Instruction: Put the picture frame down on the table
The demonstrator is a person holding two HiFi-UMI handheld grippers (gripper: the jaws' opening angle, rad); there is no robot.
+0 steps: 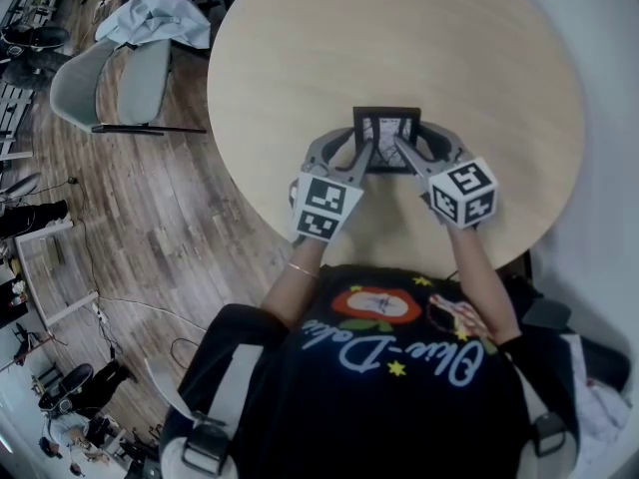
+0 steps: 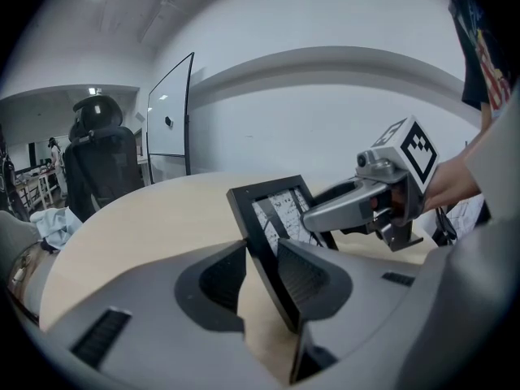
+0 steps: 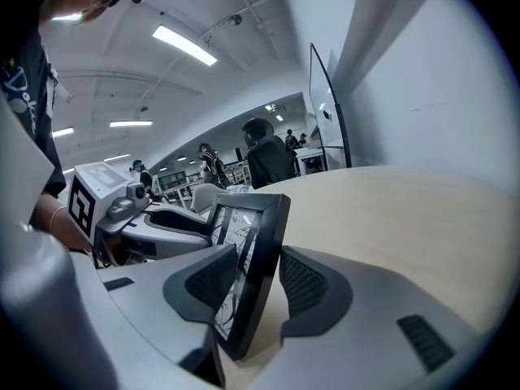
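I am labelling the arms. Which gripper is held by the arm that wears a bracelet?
The left gripper: a thin bracelet shows just behind it, and none shows behind the right gripper.

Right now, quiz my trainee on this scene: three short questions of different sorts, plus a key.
1. True or false: the right gripper is open and empty.
2. The picture frame is: A) lying flat, face down; B) up on edge, tilted, with the left gripper also clamping it; C) hanging on a wall.
3. Fill in: the table has a ___ top.
Key: 1 false; 2 B; 3 round.
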